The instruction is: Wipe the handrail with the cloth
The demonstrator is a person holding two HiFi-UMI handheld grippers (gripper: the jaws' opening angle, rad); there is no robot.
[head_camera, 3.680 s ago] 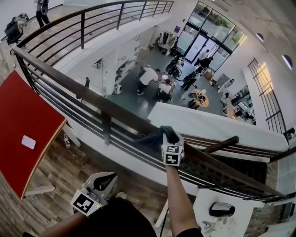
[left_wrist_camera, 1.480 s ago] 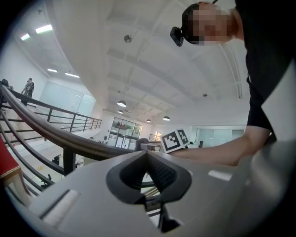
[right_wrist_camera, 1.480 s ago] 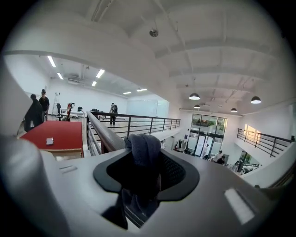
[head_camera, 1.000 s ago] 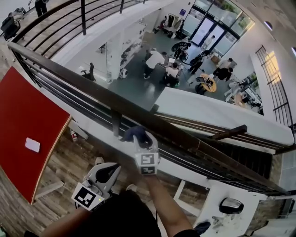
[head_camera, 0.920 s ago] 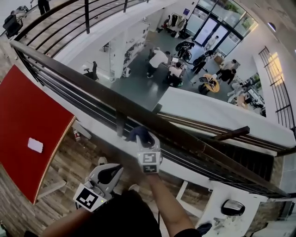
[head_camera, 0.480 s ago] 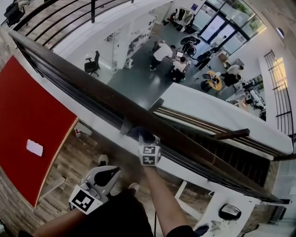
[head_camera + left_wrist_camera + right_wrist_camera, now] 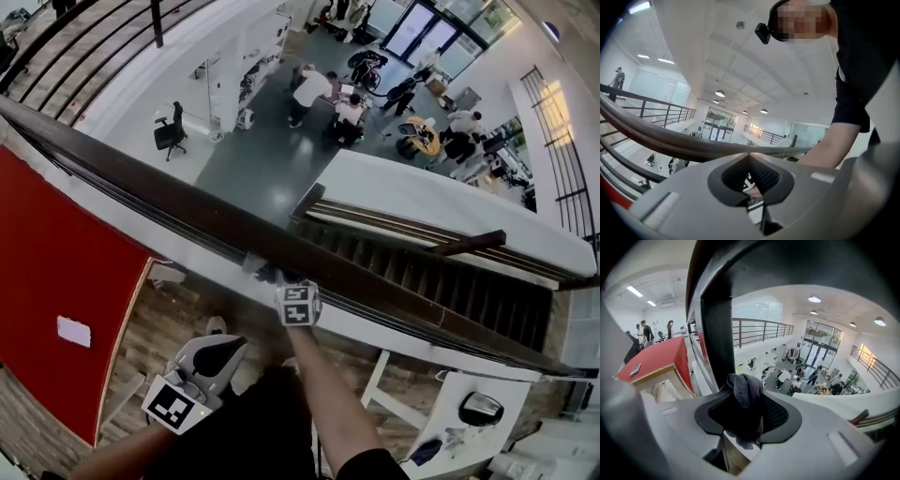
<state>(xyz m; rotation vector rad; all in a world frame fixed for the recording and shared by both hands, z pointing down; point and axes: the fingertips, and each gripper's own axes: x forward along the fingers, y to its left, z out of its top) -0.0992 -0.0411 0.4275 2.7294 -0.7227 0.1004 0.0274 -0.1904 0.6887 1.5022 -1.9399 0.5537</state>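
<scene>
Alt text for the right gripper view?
The right gripper clamps a bunched dark grey cloth just before a dark railing post. A red table sits left, an atrium with people far below.

My cloth (image 7: 744, 392) is dark blue-grey, the handrail (image 7: 178, 197) dark brown. The tabletop (image 7: 56, 253) is red, the floor (image 7: 159, 328) brown wood planks. My left gripper (image 7: 220, 349) is white, its cube black-and-white squares.

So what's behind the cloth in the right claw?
A dark railing post stands just behind the cloth. The cloth hides the post's lower part, so whether they touch can't be judged.
</scene>
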